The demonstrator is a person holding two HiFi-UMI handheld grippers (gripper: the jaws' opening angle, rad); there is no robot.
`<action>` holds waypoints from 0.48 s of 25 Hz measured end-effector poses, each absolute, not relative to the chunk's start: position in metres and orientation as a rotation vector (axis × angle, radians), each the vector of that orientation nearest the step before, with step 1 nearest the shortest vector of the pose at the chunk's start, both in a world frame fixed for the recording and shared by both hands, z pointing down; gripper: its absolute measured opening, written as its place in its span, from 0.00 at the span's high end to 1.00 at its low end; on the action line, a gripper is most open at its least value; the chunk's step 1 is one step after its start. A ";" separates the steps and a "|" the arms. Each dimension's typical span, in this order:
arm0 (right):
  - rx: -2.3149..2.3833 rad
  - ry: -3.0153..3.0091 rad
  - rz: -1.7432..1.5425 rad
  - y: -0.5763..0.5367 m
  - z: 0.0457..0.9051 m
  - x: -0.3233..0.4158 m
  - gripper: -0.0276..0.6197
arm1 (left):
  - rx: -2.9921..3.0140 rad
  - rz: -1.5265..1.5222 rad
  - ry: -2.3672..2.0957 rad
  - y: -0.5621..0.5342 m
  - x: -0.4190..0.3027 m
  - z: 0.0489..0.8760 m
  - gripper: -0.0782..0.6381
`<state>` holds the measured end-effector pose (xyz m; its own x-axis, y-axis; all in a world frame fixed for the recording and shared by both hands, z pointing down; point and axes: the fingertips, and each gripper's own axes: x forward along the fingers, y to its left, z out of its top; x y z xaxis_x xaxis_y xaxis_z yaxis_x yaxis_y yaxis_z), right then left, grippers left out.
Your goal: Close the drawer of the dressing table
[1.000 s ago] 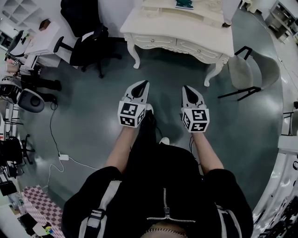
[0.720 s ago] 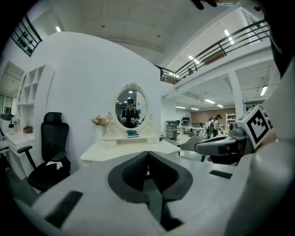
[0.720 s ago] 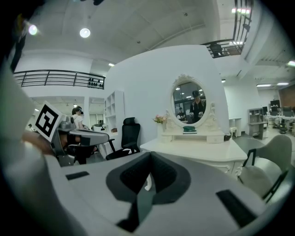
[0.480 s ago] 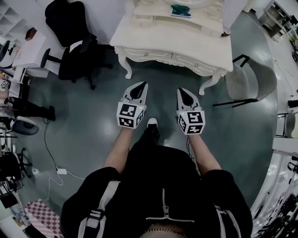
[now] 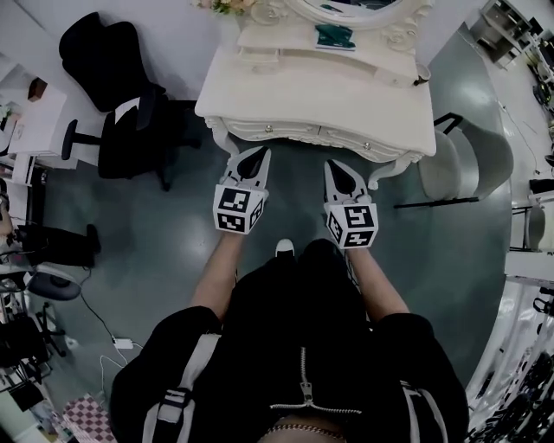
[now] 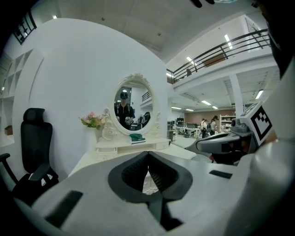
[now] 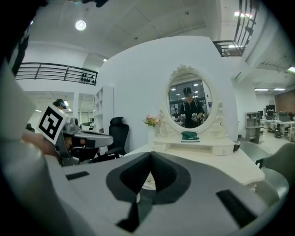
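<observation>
White and carved, the dressing table (image 5: 346, 95) stands at the far side, its near edge just beyond both gripper tips. Its drawer (image 5: 281, 131) fronts, with small knobs, sit under that edge; I cannot tell whether one stands out. The left gripper (image 5: 257, 154) and right gripper (image 5: 336, 166) are each clenched shut on nothing, side by side and apart, pointing at those fronts. Dark floor (image 5: 156, 234) lies open on the near side. A black office chair (image 5: 121, 130) stands by the table's left corner, a grey chair (image 5: 472, 160) by its right. At the far side of the surface, a low shelf (image 5: 286, 39) carries a green item (image 5: 334, 35), with flowers (image 5: 223, 5) to its left.
</observation>
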<state>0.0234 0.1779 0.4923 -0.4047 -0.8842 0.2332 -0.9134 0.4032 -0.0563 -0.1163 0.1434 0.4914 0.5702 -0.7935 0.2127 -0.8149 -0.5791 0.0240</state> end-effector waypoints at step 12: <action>1.655 -2.464 0.270 0.081 0.498 0.034 0.95 | 2.682 0.286 -1.356 0.049 -0.113 0.498 0.89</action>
